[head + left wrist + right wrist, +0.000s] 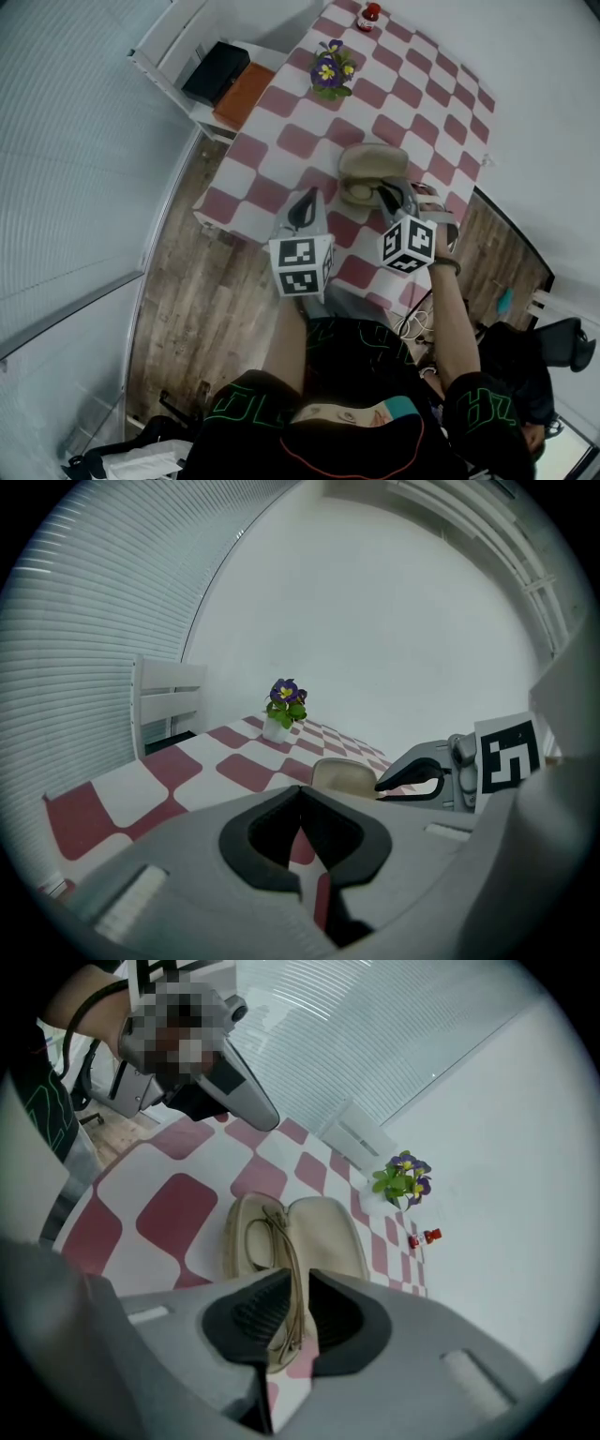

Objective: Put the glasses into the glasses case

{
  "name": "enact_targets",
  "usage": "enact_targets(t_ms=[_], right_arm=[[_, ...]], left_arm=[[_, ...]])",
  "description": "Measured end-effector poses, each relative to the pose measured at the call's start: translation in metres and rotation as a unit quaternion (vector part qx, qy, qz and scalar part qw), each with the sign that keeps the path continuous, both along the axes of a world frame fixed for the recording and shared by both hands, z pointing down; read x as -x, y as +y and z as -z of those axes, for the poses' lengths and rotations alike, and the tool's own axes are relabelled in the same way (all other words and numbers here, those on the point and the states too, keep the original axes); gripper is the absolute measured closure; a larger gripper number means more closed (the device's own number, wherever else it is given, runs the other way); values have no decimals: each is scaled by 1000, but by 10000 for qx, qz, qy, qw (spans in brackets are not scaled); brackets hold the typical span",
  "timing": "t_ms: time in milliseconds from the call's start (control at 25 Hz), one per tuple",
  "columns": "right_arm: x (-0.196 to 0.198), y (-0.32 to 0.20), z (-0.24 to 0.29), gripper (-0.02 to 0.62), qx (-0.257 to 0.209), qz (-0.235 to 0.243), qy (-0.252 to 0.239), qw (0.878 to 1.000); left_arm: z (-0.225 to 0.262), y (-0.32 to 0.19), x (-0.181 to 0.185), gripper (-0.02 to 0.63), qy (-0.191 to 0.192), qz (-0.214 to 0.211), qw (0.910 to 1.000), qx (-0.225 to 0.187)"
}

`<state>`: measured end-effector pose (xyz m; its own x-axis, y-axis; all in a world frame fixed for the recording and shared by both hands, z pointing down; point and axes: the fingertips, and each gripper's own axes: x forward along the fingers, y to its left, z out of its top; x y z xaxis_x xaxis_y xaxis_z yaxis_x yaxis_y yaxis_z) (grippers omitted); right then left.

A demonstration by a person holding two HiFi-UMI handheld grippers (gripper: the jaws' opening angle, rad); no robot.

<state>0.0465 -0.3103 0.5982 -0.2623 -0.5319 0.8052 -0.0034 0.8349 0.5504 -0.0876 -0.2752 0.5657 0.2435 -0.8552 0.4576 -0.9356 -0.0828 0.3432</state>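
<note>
Right gripper point(295, 1281) fingers pinch the glasses point(282, 1235) low over the open glasses case point(326, 1230). Left gripper point(300, 797) fingers are closed and empty beside the case. Likely risk: an off-centre release leaves the frame overhanging the case rim.

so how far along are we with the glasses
Done: the case lies open and the glasses rest in one half. In hand: the right gripper seems to pinch their frame between its fingers; the left gripper is shut and empty. Left: let go, and maybe close the case.
</note>
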Motion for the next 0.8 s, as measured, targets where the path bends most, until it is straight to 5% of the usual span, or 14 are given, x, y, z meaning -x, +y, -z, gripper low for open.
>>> enact_targets(t_ms=[400, 800], right_arm=[[-2, 1, 33, 587, -128, -501, -695, 9962], [1, 9, 86, 591, -186, -912, -1781, 9796]], left_arm=[[33, -2, -4, 598, 102, -50, 9994, -319], [91, -9, -15, 598, -12, -254, 9953, -939]])
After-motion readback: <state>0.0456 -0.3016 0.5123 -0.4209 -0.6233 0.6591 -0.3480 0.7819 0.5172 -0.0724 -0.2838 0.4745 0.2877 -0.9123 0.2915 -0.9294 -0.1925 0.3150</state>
